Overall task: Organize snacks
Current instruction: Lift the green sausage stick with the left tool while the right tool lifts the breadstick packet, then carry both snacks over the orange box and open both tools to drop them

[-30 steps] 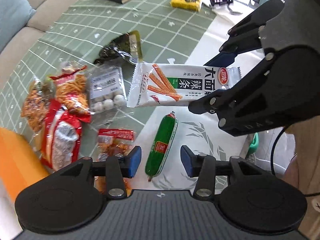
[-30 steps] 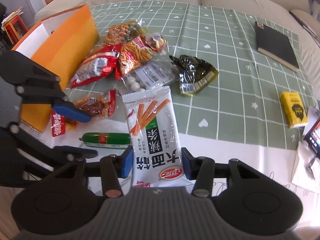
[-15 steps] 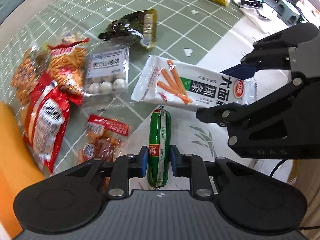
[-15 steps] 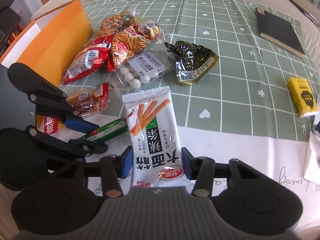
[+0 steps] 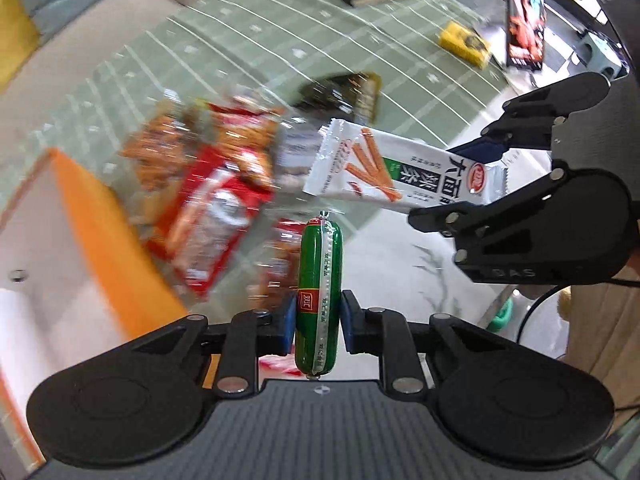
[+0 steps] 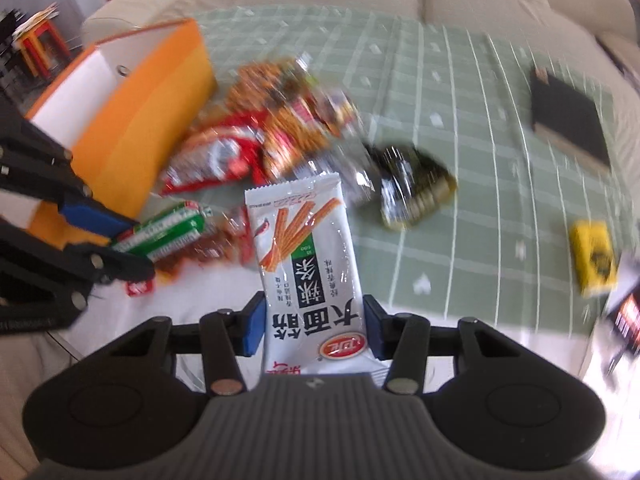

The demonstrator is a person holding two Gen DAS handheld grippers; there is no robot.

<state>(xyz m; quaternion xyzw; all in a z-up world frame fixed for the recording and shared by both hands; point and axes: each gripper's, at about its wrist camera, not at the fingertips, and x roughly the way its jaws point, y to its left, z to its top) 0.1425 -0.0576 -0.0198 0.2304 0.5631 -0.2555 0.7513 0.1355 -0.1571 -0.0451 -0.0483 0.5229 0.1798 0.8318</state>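
Note:
My left gripper (image 5: 318,326) is shut on a green sausage stick (image 5: 319,292), held upright between the blue pads and lifted off the table. In the right wrist view the same green sausage stick (image 6: 168,232) shows at the left, in the left gripper (image 6: 116,240). My right gripper (image 6: 314,330) is shut on a white spicy-strip packet (image 6: 306,256), which hangs above the table; the packet (image 5: 384,174) also shows at the right of the left wrist view. A blurred pile of red and orange snack bags (image 6: 256,144) lies below.
An orange box (image 6: 132,108) with a white inside stands at the left of the snack pile. A dark seaweed bag (image 6: 412,192), a black notebook (image 6: 568,120) and a yellow pack (image 6: 594,256) lie on the green checked cloth (image 6: 460,80). A sofa runs behind.
The left gripper closed on the green sausage and lifted it off the table. The right gripper rose a little with the white packet. The view is now blurred by motion.

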